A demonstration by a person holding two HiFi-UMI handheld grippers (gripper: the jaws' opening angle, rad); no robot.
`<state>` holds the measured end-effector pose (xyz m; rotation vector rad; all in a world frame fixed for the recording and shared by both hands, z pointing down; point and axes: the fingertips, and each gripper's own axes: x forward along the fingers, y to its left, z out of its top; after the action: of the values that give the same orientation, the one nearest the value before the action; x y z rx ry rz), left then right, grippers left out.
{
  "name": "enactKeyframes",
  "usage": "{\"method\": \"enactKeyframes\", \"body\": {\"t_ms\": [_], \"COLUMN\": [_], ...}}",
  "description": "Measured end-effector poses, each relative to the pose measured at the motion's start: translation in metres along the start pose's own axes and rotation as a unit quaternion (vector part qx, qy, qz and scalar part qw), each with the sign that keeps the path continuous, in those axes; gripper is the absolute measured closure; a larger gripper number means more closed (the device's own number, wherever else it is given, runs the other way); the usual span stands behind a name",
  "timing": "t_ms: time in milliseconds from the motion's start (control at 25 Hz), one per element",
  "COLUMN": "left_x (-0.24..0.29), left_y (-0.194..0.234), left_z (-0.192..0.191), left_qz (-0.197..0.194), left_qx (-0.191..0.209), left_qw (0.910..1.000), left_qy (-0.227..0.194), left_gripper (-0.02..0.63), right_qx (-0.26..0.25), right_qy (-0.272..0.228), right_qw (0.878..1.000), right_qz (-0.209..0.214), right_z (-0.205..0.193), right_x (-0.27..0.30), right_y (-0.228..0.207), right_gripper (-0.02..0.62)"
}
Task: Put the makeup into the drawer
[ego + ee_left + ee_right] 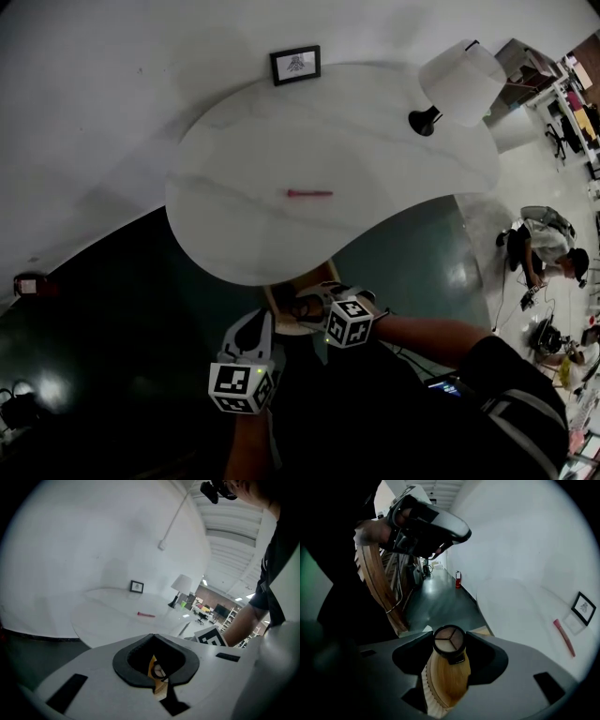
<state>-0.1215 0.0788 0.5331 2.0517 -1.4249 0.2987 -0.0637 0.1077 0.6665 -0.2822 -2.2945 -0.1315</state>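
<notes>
White curved table (pixel 375 187) against a white wall (pixel 141 56), with dark green glossy floor (pixel 122 300) around it. On the table, a small black frame (pixel 295 65) stands at the back by the wall. A lamp (pixel 459 80) with a white shade and black base is at the far right end. The rest of the top is bare apart from a thin red stick (pixel 309 194) lying flat near the middle, well apart from both of my grippers. The room is open to the right, with shelves and clutter far off, and a person (pixel 548 248) crouches on the floor there.

My right gripper (pixel 449 641) is low at the near table edge. Its jaws stand wide, and the pads (pixel 480 653) press on either side of a compact (pixel 449 638), so it is gripped at the tips. My left gripper (pixel 153 637) is just beside the right one, on its left. Its tips are together with nothing in them.

The compact is round with a black rim. Its face is up toward the camera and shows three beige-brown wedges. It looks closed or clear-lidded, I can't tell which. It hangs just above a tan wood piece (pixel 445 677) with a white ribbed edge, below the table rim. I can't tell if that piece is the drawer, or if the compact touches it. In the left gripper view the compact shows as a small ring against the same wood.
</notes>
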Motion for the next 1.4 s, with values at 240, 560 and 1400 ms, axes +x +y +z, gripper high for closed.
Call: {"method": "enactKeyframes", "body": {"t_ms": [240, 560, 1400], "left_x": [0.007, 0.020, 0.010], "left_y": [0.010, 0.027, 0.043], "left_z": [-0.012, -0.036, -0.061], "left_qz": [0.000, 0.003, 0.008], "left_qx": [-0.008, -0.019, -0.042], "left_qw": [0.9999, 0.9996, 0.9980], "left_qy": [0.006, 0.021, 0.046], "left_gripper": [0.595, 0.595, 0.595], "right_qx": [-0.006, -0.008, 0.009], "right_qy": [0.023, 0.051, 0.175], "right_qw": [1.000, 0.998, 0.983], "right_qz": [0.008, 0.025, 0.050], "right_z": [-0.027, -0.056, -0.126], "right_x": [0.030, 0.074, 0.137], "right_y": [-0.003, -0.006, -0.030], "right_gripper": [0.374, 0.374, 0.374]}}
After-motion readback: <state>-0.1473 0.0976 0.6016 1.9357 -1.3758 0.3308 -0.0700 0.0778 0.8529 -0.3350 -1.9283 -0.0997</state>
